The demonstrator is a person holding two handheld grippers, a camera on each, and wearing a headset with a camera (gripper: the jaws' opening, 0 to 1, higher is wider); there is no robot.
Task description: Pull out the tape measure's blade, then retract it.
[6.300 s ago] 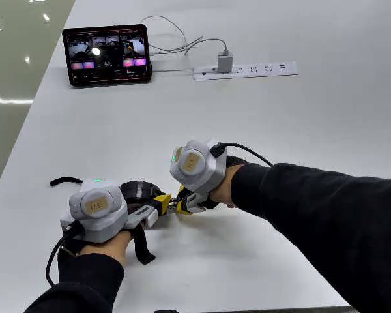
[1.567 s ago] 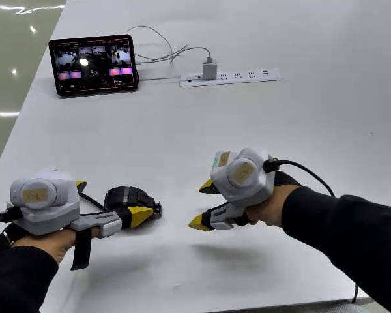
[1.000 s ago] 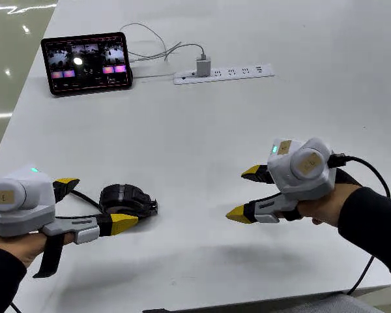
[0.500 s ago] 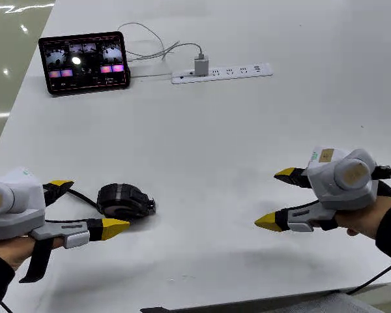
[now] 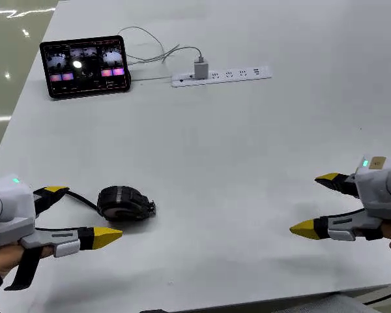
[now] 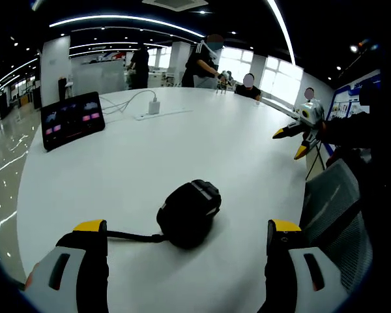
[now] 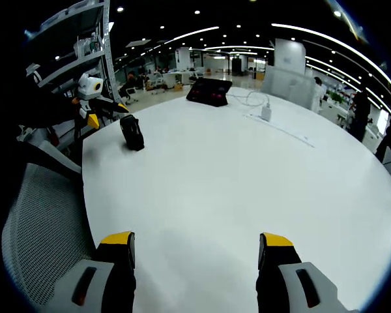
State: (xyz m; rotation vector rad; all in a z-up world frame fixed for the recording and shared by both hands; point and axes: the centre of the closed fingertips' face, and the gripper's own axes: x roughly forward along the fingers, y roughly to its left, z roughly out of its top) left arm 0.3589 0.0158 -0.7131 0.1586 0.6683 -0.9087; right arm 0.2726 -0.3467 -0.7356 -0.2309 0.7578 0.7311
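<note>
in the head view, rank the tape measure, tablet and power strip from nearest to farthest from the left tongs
1. The tape measure, on the table just in front of the left tongs.
2. The tablet, far across the table on the left side.
3. The power strip, equally far back but off to the tablet's right.

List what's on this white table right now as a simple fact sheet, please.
Surface: white table
Main object: black rounded tape measure, lying on the table, no blade seen drawn out
Left gripper: open, empty, yellow-tipped jaws just short of the tape measure
Right gripper: open, empty, well off to the right
Far end: black tablet with lit screen; white power strip with a white charger plugged in
</note>
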